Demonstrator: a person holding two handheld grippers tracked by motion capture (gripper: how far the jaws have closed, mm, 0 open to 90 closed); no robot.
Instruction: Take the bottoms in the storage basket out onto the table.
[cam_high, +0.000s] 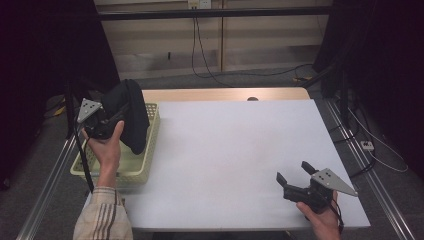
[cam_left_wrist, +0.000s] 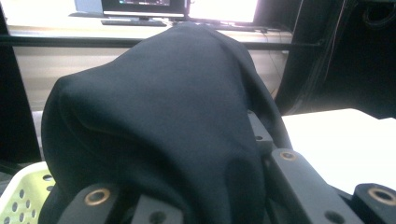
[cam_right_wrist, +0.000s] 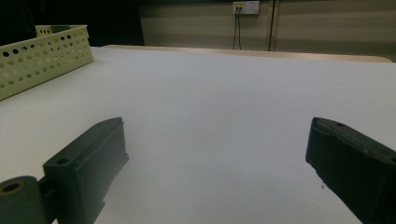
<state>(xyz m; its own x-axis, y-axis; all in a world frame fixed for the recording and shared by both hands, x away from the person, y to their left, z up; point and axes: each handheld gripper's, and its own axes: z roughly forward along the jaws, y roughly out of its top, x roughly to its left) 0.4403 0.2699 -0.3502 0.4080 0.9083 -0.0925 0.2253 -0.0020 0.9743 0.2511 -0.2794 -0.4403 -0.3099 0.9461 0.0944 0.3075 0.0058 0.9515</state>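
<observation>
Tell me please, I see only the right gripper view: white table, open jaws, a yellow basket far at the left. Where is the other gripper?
Observer: In the high view the left gripper is over the yellow basket at the table's left edge.
Operator: Does it hold something?
Observer: Yes, it is shut on a black cloth, which hangs down into the basket.
Operator: Can its own camera see the table?
Observer: Hardly; in the left gripper view the cloth drapes over the jaws, and a corner of the white table shows at the right.
</observation>
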